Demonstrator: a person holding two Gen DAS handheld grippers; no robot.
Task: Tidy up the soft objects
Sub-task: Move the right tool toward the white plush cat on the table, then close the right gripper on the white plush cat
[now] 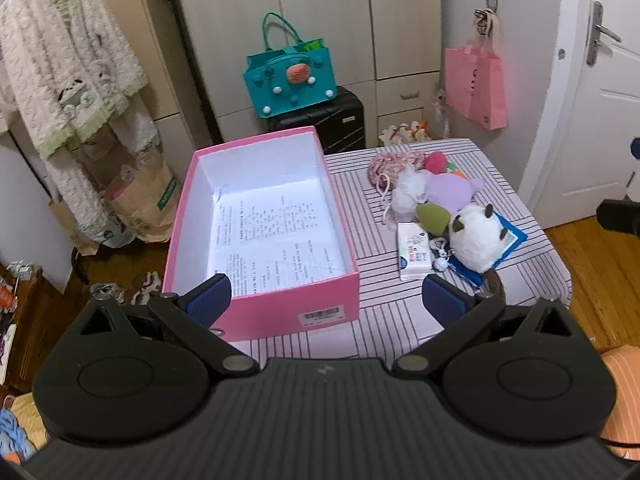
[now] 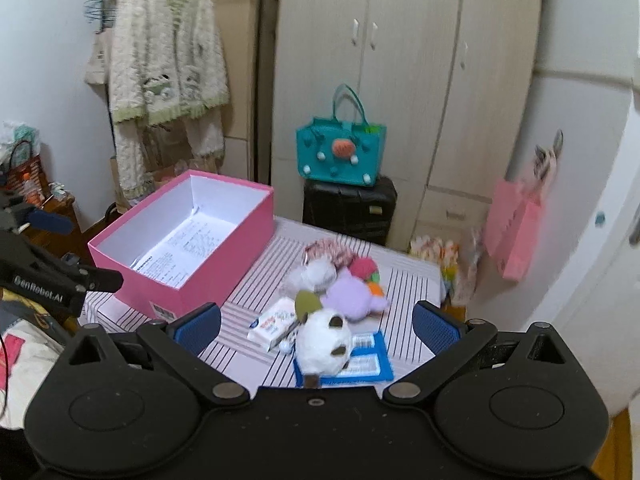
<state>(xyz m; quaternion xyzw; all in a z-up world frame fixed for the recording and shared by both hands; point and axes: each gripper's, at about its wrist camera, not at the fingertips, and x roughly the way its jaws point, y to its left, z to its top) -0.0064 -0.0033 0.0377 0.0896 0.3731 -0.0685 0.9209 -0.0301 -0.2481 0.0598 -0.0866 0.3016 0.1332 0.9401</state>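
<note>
An open pink box (image 1: pixel 344 292) (image 2: pixel 224 272) with a white inside and a printed sheet stands on the left of a striped table (image 1: pixel 400 320) (image 2: pixel 248 344). To its right lies a pile of soft things: a white plush with dark ears (image 1: pixel 474 236) (image 2: pixel 322 344), a purple plush (image 1: pixel 450 192) (image 2: pixel 352 294), a white fluffy toy (image 1: pixel 408 192) (image 2: pixel 316 274), a red ball (image 1: pixel 436 162) (image 2: pixel 364 268) and a pink knitted piece (image 1: pixel 394 164) (image 2: pixel 332 250). My left gripper (image 1: pixel 326 300) is open and empty above the box's near wall. My right gripper (image 2: pixel 318 326) is open and empty above the white plush.
A tissue pack (image 1: pixel 414 256) (image 2: pixel 274 322) and a blue packet (image 1: pixel 508 240) (image 2: pixel 364 360) lie by the plush. Behind the table stand a black suitcase (image 2: pixel 348 208) with a teal bag (image 1: pixel 290 76) (image 2: pixel 340 152), wardrobes, a hanging cardigan (image 1: pixel 68 68) and a pink bag (image 1: pixel 474 84).
</note>
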